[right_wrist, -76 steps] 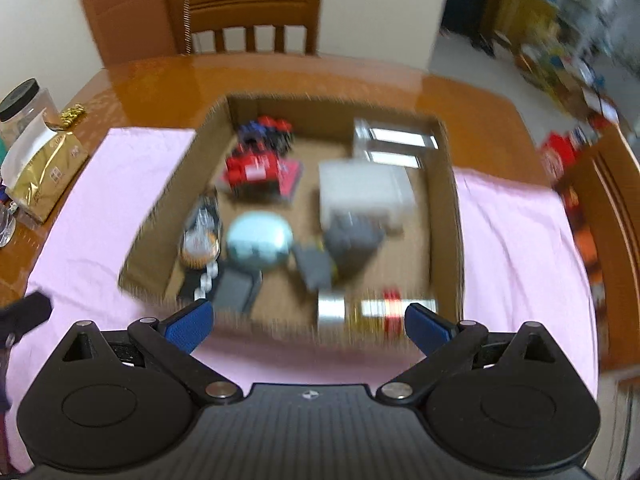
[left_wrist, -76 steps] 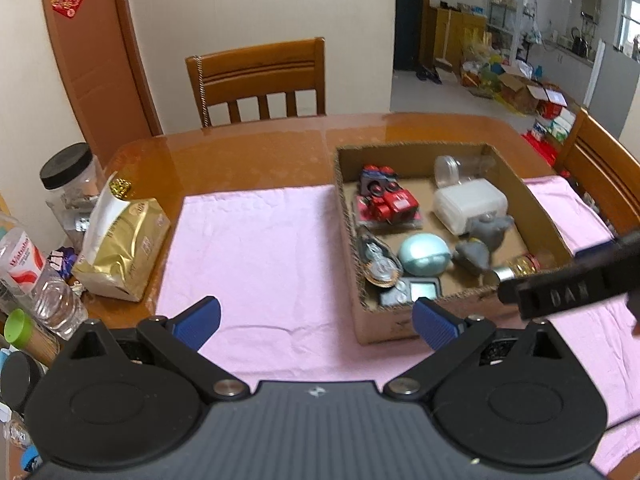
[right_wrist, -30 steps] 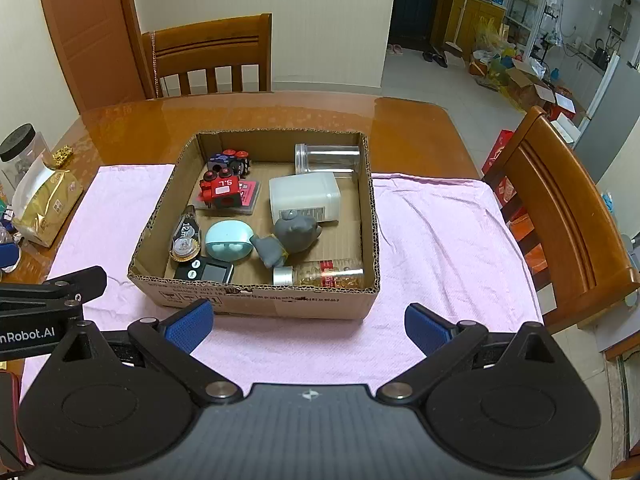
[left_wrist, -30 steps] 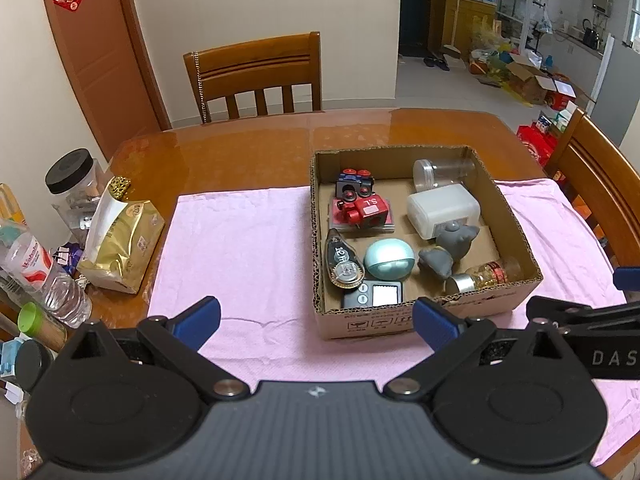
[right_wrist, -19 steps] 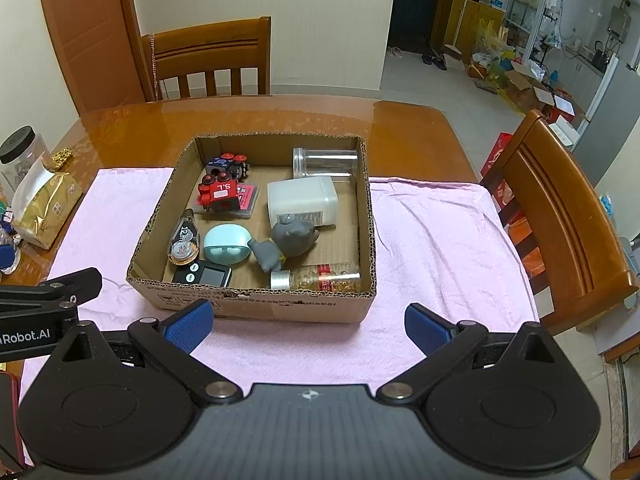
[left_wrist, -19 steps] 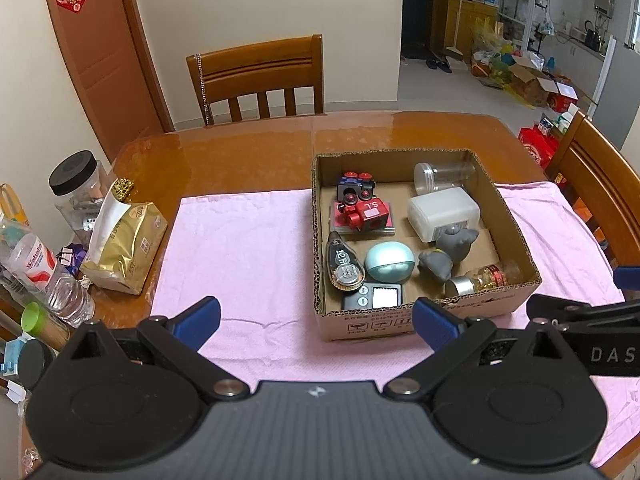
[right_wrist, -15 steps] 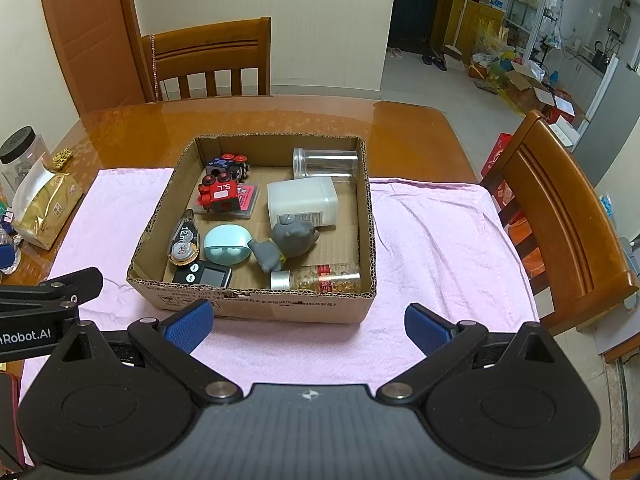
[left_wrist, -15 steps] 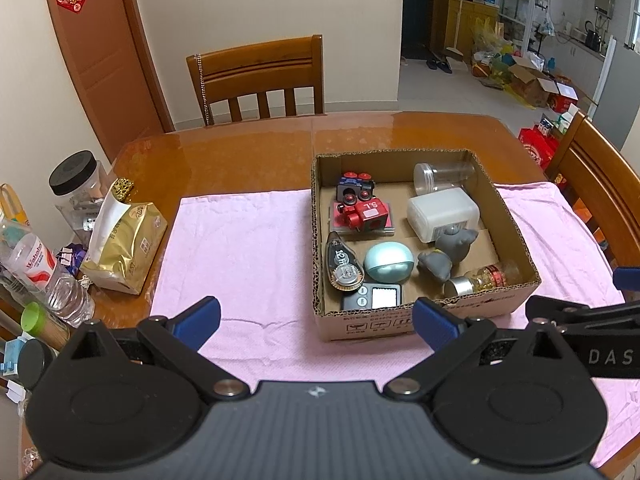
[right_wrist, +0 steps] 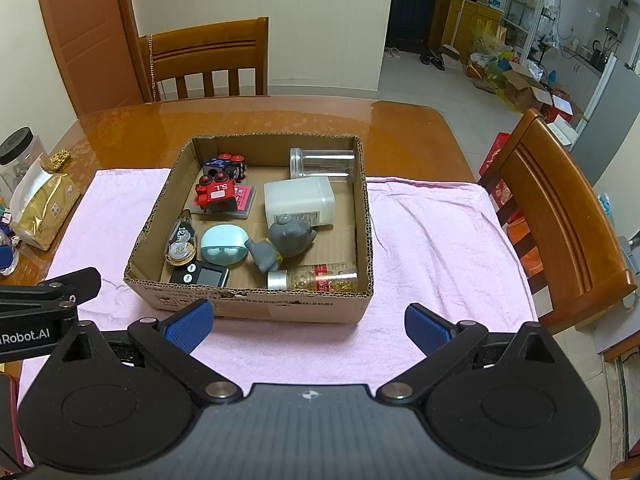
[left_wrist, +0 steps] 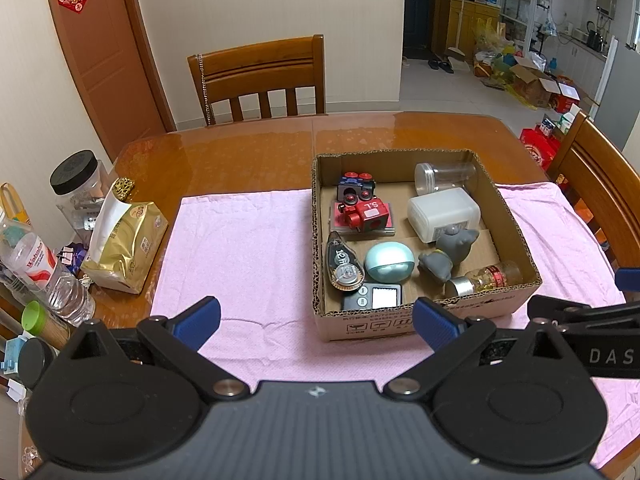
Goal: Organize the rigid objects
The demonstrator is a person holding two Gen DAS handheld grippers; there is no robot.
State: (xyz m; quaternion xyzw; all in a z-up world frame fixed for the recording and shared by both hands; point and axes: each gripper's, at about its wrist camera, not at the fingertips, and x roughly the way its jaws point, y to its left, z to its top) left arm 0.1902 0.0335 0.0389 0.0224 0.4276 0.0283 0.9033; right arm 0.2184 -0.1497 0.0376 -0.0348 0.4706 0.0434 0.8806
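Through the left wrist camera, your left gripper (left_wrist: 316, 322) is spread wide with nothing between its blue pads, hovering over the pink cloth (left_wrist: 248, 240) just short of the cardboard box (left_wrist: 400, 322). The box lies ahead and to the right of it, so only your right-hand pad lines up with the near wall. Inside, against that near wall, sit a small black timer (left_wrist: 374, 296) and a capped bottle of gold beads (left_wrist: 486, 278); a mint-green oval case (left_wrist: 390, 262) and a grey figurine (left_wrist: 450, 248) lie just behind them. A red toy train (left_wrist: 366, 214) rests toward the far left corner.

Over to the right wrist camera: your right gripper (right_wrist: 306, 326) is also wide open and empty, and the box (right_wrist: 256, 304) sits ahead of it, slightly to the left, its near wall close to your fingertips. A clear jar (right_wrist: 324, 164) lies on its side at the far wall, with a white container (right_wrist: 300, 200) in front of it.
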